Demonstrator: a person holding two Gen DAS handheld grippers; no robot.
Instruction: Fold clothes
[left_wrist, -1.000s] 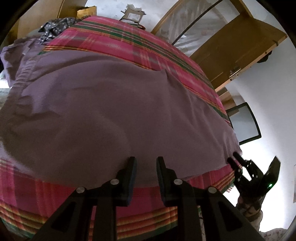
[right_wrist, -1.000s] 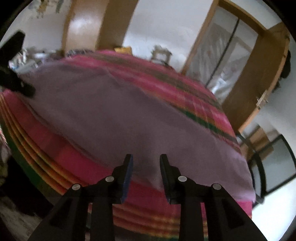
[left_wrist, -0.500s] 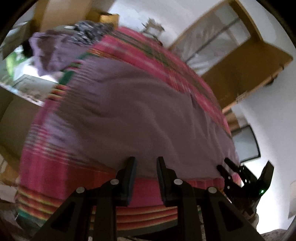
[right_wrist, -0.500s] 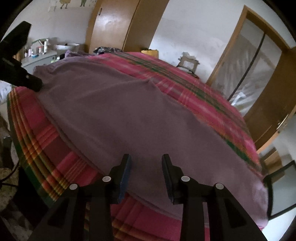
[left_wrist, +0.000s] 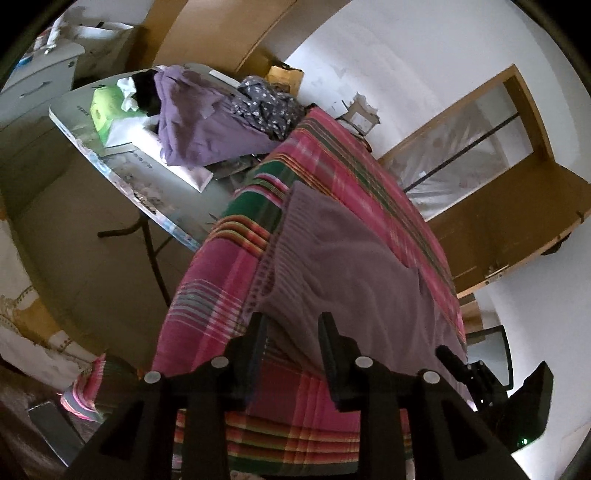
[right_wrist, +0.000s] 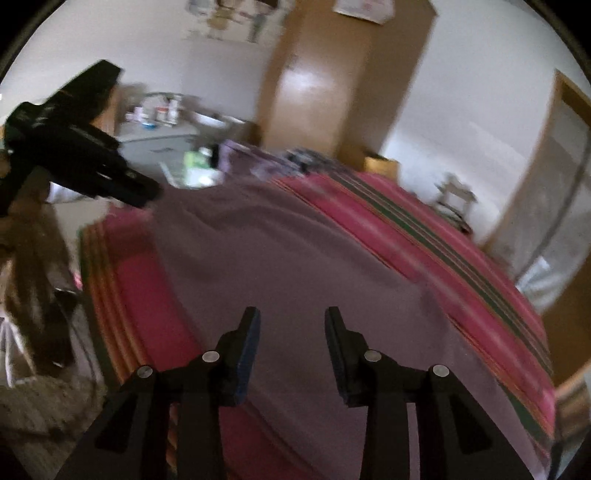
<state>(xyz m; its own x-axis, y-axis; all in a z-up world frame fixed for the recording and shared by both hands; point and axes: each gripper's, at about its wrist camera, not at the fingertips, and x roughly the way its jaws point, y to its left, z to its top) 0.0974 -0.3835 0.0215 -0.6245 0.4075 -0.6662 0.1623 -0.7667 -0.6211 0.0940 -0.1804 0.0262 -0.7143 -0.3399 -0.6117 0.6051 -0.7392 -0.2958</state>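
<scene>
Lining up both grippers on the near edge of the purple sweater (left_wrist: 354, 266), which is lying flat across the pink plaid blanket (left_wrist: 221, 295) on the bed, ribbed hem toward the left side of the left wrist view. Left gripper (left_wrist: 291, 343) is opening, jaws roughly half spread, nothing pinched; the sweater's near corner is sitting between and just under the fingers, pads not pressing on it. Right gripper (right_wrist: 291, 343) is also opening, about the same gap, hovering over the sweater (right_wrist: 295, 258) near its front edge, nothing held. Right wrist view is blurred, so I'm not trusting fine detail there. I'm reading this step as getting a grip on the near edge for a fold. To do it well I'm thinking: drop each lower finger under the sweater only, not the blanket, since the blanket would come up with it. I'm picking matched points on the edge so the fold line stays straight. A pile of other clothes (left_wrist: 207, 122) is sitting on the side table (left_wrist: 122, 173) well apart, no interference. Main risk is grabbing both layers of fabric.
</scene>
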